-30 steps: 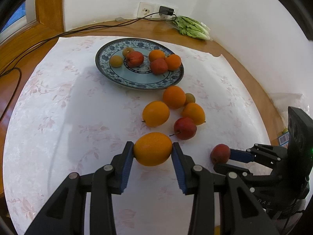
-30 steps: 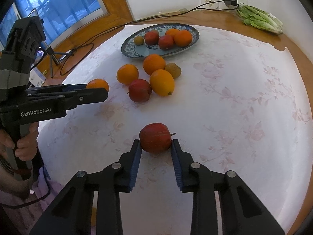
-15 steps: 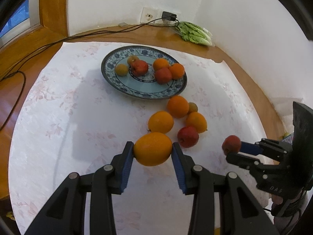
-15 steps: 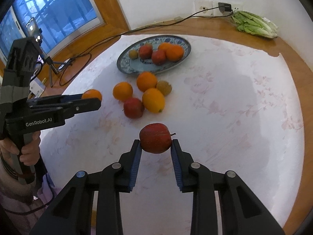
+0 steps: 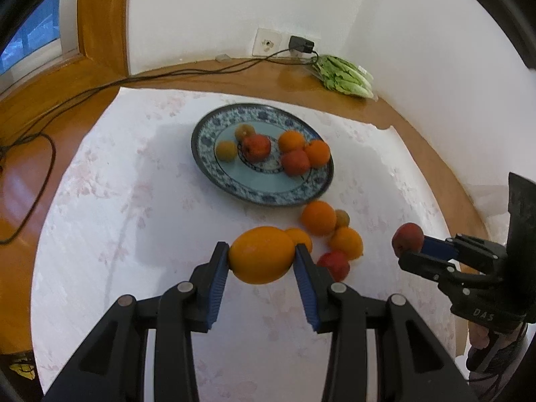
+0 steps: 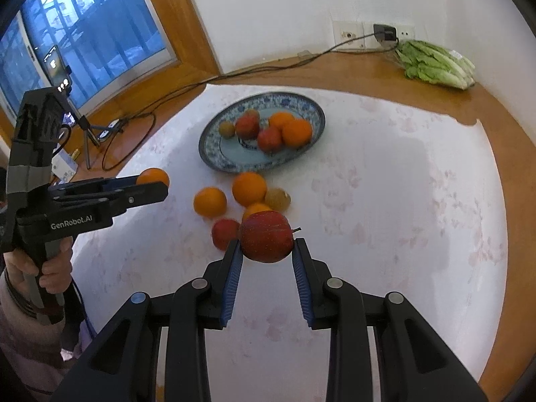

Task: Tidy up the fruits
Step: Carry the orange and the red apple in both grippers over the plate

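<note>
The large orange sits clamped between the blue pads of the left gripper, held above the white floral tablecloth. The red apple is pinched the same way in the right gripper. Both hang short of the blue-patterned plate, which carries fruit; loose oranges lie just before it. Beyond, the wooden tabletop holds lettuce by a wall socket.

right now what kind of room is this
Probably a home dining or kitchen corner: a patterned plate of fruit on a clothed round table, lettuce by a wall socket, and a wood-framed window.
</note>
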The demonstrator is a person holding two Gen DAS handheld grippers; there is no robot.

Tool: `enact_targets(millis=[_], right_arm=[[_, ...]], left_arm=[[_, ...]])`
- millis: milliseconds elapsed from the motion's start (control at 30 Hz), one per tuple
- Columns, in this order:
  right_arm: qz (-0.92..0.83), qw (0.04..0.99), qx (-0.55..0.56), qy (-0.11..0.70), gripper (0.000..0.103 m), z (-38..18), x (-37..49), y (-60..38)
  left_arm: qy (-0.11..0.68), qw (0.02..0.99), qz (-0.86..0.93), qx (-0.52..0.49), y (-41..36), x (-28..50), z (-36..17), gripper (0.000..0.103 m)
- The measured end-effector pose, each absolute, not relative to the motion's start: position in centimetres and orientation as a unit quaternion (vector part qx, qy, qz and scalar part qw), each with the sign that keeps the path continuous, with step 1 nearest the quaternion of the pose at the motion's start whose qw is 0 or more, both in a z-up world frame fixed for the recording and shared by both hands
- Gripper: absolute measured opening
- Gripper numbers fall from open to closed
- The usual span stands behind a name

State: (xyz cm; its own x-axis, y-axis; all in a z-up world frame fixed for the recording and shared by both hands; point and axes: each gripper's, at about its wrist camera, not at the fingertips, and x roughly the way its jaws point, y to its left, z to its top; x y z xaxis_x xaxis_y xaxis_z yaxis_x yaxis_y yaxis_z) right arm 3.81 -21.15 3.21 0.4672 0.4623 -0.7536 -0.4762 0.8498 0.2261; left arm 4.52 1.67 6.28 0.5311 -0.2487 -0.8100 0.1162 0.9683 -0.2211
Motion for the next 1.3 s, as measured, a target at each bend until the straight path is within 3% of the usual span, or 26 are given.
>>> enact_targets(millis=[567, 1300], right_arm=[[0.268, 0.865, -0.011, 0.425, 0.032, 4.5, 7.1, -19.5], [0.262, 0.864, -0.012, 0.43, 0.032, 2.3, 11.5, -16.9]], left_arm=[[0.472, 0.876, -0.082, -0.06, 1.2, 9.4, 5.3, 0.041], [0.474, 0.875, -0.079, -0.058, 0.2, 13.3, 3.0, 0.041]])
